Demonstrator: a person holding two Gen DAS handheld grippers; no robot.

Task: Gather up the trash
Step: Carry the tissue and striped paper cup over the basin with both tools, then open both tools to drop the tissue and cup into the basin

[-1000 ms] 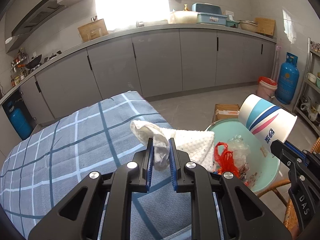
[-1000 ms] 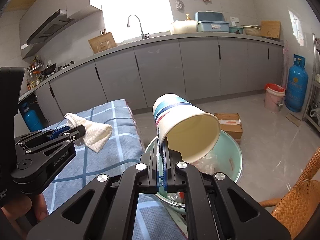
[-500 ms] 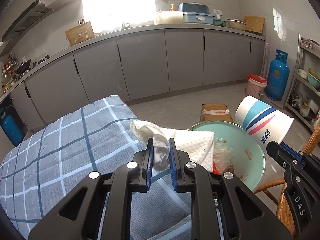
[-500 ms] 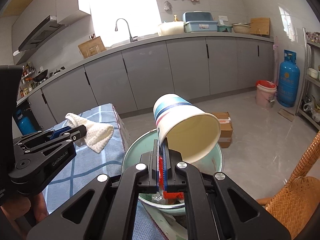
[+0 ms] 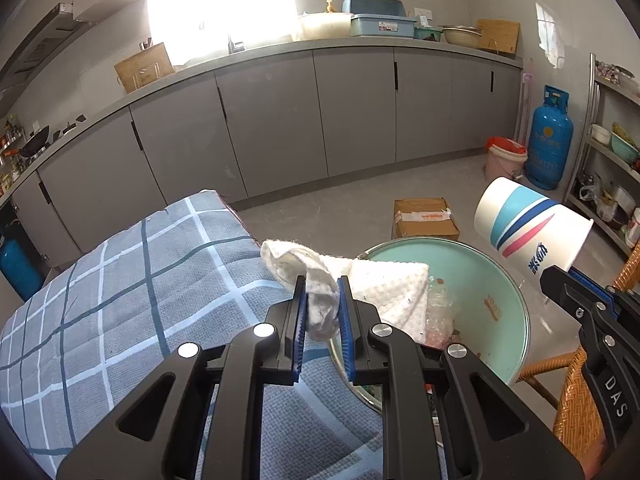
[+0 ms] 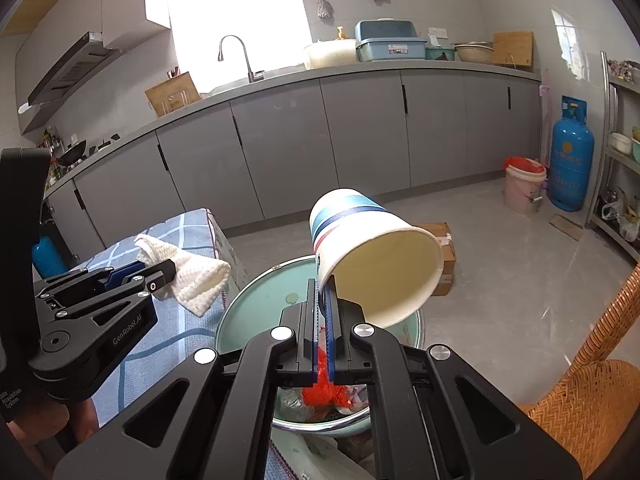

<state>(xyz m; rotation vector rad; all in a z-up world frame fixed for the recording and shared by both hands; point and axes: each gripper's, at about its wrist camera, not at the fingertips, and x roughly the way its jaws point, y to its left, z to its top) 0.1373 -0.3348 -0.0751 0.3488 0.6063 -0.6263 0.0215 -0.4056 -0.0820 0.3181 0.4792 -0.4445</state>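
**Cloth and cup held over the basin**

Left gripper [image 5: 322, 304] clamped on a crumpled white cloth [image 5: 352, 280], above the blue checked tablecloth's [image 5: 140, 288] right edge. Right gripper [image 6: 322, 308] pinched tight on a tipped striped paper cup's [image 6: 372, 252] rim, over the mint-green round basin [image 6: 256, 304] of trash.

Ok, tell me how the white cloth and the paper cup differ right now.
The white cloth is soft, plain and crumpled; the paper cup is stiff, striped and tipped on its side. The cloth droops over the plaid table's edge; the cup hangs above the green basin. Both are pinched in tongs: cloth left, cup right.
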